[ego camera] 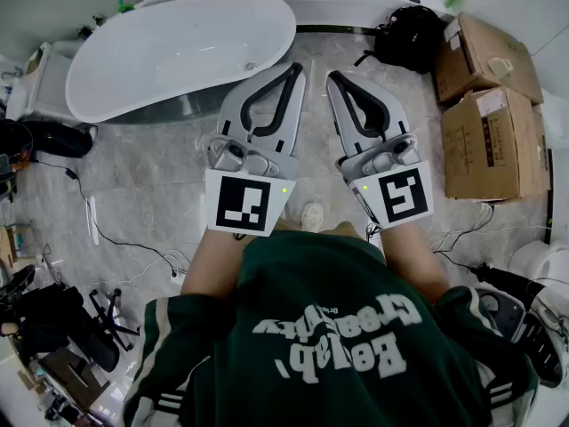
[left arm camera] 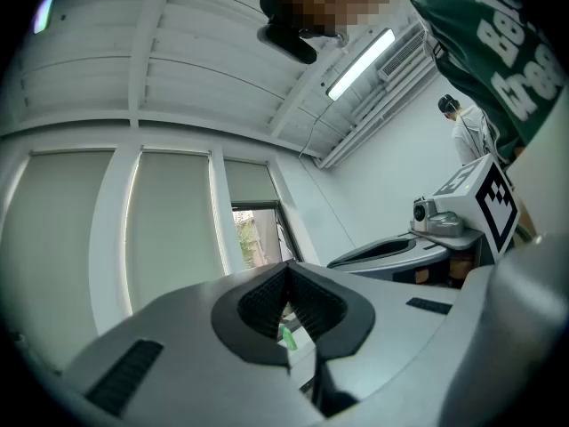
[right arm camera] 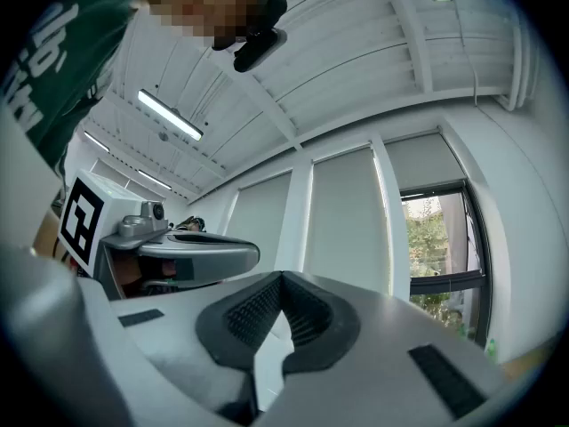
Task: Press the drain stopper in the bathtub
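White and smooth, the freestanding bathtub [ego camera: 160, 60] stands at the upper left of the head view on a grey marbled floor [ego camera: 133, 176]. The small round drain stopper [ego camera: 250, 66] sits on the tub's bottom near its right-hand, rounded end. A person in a dark green sweatshirt [ego camera: 338, 327] holds both tools side by side, pointing forward. The left gripper [ego camera: 295, 69] has its tip just off the tub's rounded end as seen from above, close to the stopper but not touching it or the tub. The right gripper [ego camera: 336, 80] is just beside it, over bare floor. In the left gripper view the jaws are closed, their ribbed dark pads [left arm camera: 311, 305] meeting at the tip with nothing clamped between them. In the right gripper view the jaws are likewise drawn together, pads [right arm camera: 244, 314] meeting at the tip and gripping nothing. Both of these cameras are tilted upward and take in tall blinded windows [left arm camera: 169, 229], a pale panelled ceiling and a strip light [left arm camera: 360, 65]; each also shows the other tool at its side. Right of the grippers in the head view are stacked cardboard boxes [ego camera: 489, 140] and a black backpack [ego camera: 409, 36], and thin cables [ego camera: 116, 238] trail over the floor at the left.
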Demonstrator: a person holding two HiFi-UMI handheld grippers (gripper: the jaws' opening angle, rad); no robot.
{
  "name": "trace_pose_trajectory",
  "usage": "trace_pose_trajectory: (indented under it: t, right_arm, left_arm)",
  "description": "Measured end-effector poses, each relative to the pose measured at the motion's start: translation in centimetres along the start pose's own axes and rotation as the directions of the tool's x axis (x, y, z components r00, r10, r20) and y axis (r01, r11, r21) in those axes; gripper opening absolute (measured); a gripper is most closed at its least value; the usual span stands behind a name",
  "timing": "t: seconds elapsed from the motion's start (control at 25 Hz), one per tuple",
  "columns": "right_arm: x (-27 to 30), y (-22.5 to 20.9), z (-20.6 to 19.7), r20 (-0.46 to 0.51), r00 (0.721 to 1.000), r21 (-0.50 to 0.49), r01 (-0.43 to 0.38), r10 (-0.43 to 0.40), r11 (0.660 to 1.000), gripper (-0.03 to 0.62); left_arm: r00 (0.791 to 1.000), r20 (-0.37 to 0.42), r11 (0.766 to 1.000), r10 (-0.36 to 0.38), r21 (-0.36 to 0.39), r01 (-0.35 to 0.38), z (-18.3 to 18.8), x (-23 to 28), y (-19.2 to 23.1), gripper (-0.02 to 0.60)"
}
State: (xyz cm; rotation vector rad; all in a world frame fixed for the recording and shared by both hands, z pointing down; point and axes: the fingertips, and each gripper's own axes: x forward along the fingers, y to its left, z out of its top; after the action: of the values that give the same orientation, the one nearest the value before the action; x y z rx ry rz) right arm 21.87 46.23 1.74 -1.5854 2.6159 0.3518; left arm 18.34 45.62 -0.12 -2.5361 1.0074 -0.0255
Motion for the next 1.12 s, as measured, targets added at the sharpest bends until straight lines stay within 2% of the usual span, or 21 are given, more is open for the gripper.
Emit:
trace_pose_trajectory:
  t: [0.2,0.4,0.84,1.12]
  right_arm:
    - [-0.3,-0.2,0.4,0.04,0.999,0.003,-0.014,0.013,1.0,0.015]
    - [-0.9,-0.3,-0.3,0.026,1.0,0.016,-0.015,0.015,1.0,0.015]
    - [-0.2,-1.3,-0.7,0.022,1.0,0.045,0.01,-0.011,0.999,0.015]
    - [0.9,-0.9,-0.6,0.039,0.999,0.049,-0.015,0.013,0.999,0.015]
  left_arm:
    - [1.0,-0.008,1.0,0.005,-0.006,-0.005,-0.2,0.0,-0.4,0.008]
    - [0.999,-0.032,1.0,0.012,-0.01,-0.013,-0.7,-0.3,-0.8,0.008]
    - [0.997,-0.042,0.997,0.072,-0.013,-0.072,-1.0,-1.7,2.2,0.008]
    - [0.99,-0.055,0.992,0.127,-0.016,-0.128,-1.3,-2.5,4.6,0.008]
